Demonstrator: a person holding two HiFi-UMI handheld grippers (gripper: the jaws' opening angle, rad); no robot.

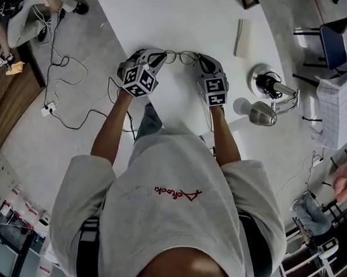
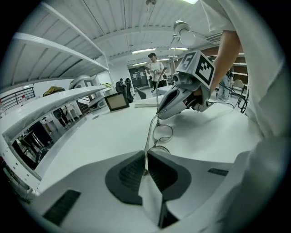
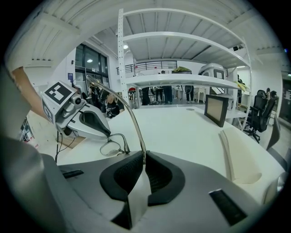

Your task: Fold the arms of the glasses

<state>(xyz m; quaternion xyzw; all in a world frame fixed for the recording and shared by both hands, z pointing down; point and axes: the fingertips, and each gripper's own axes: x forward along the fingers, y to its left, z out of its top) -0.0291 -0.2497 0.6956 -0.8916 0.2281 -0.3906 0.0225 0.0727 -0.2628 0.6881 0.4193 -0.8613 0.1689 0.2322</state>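
Thin wire-rimmed glasses (image 1: 182,56) hang just above the white table (image 1: 178,8), held between my two grippers. My left gripper (image 1: 159,57) is shut on one arm; in the left gripper view that arm (image 2: 150,136) runs up from the pinched pads (image 2: 136,170) past a lens (image 2: 163,133) toward the right gripper (image 2: 182,98). My right gripper (image 1: 202,61) is shut on the other arm (image 3: 129,113), which curves up and left from its pads (image 3: 157,170). The lenses (image 3: 110,147) sit low between the grippers, just below the left gripper (image 3: 84,119).
A cream pad (image 1: 243,37) lies on the table beyond the right gripper, also seen at right as the cream pad (image 3: 238,154). A small dark screen (image 3: 215,108) stands behind it. A black-and-chrome device (image 1: 272,85) and a metal cup (image 1: 262,114) stand right. Cables (image 1: 69,111) trail on the floor left.
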